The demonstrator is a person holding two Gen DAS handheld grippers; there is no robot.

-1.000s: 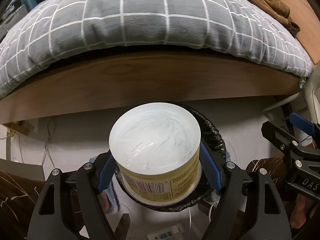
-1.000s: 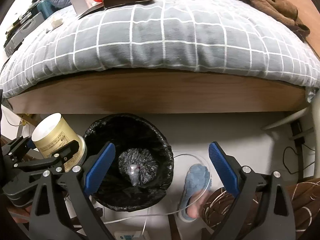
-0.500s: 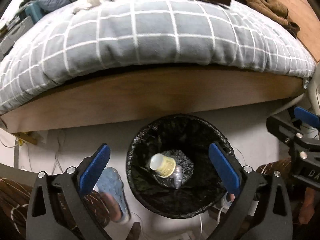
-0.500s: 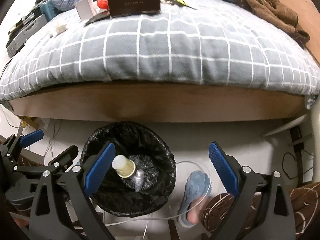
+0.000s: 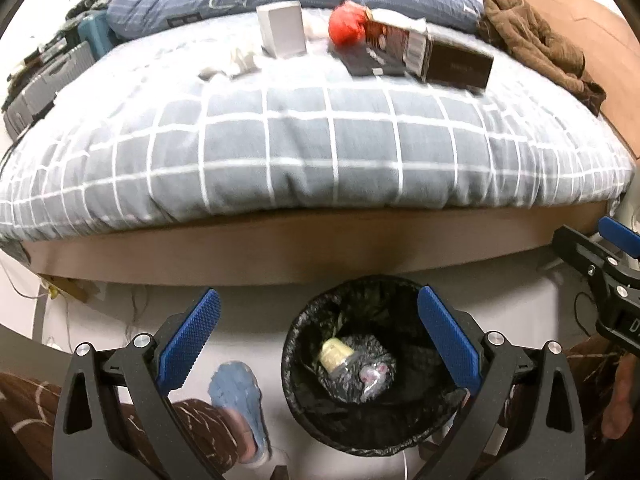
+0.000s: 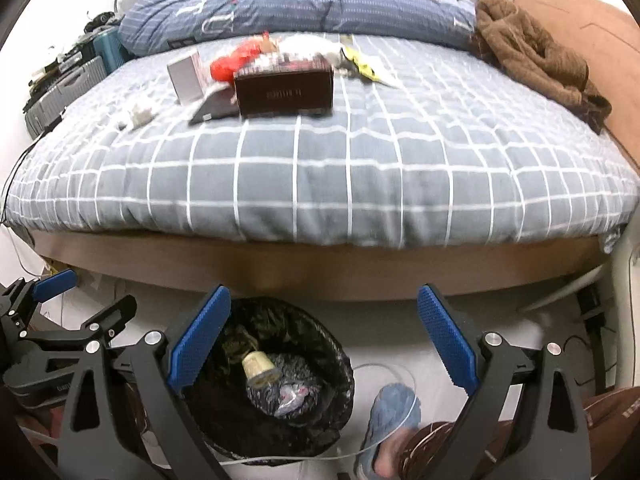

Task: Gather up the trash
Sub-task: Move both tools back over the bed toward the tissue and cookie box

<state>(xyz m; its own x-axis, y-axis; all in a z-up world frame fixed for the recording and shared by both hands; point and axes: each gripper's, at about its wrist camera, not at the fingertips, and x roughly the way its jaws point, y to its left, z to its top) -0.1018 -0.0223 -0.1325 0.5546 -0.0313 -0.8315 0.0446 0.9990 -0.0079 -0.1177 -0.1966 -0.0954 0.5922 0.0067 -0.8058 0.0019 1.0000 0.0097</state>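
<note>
Inside the bin (image 5: 298,364), the cup (image 5: 334,354) now lies, released from the left gripper (image 5: 318,340).

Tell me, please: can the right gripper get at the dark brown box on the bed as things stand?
Probably yes. The right gripper is open and empty, and the dark brown box lies uncovered on the blanket with bare blanket in front of it. It must travel across the bed edge.

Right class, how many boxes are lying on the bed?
2: a grey box left of the red wrapper, and a dark brown box nearer the bed's edge. The clutter behind may hide others.
</note>
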